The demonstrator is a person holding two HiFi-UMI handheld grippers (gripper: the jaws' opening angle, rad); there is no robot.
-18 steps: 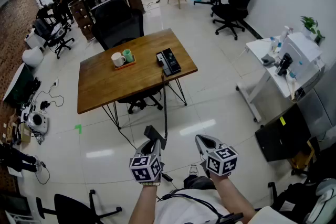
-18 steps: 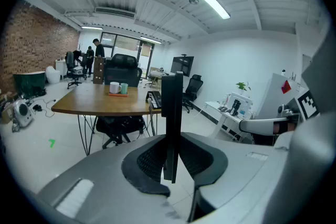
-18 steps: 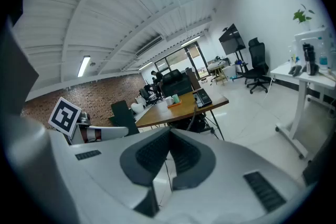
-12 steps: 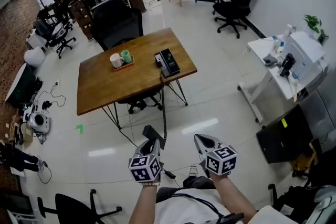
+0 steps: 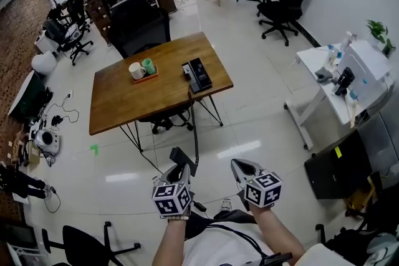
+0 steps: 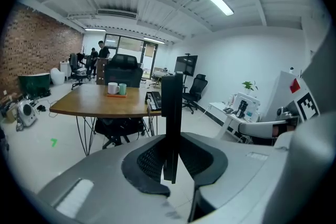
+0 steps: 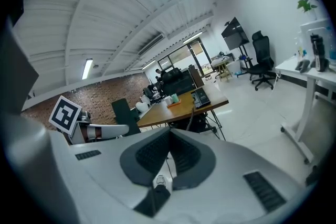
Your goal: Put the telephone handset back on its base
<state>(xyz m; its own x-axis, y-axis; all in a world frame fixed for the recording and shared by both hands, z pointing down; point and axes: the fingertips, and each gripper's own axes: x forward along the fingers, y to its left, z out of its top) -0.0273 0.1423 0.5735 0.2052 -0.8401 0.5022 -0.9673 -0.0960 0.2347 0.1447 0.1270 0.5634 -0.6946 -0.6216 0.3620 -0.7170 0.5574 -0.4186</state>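
Carry not begun: handset (image 5: pixel 181 156) in left gripper (image 5: pixel 183 171), base (image 5: pixel 198 75) well apart

Head view: against the earlier pictures almost nothing shifts. Both grippers hang low before me, and the wooden table (image 5: pixel 124 106) with the black base stays far, so I judge the walk is still ahead.

Left gripper view: ribbed dark pads (image 6: pixel 149 157) pinch the flat, matt black handset, standing upright.

Right gripper view: right gripper (image 7: pixel 169 136) has its jaws pressed together, nothing between.
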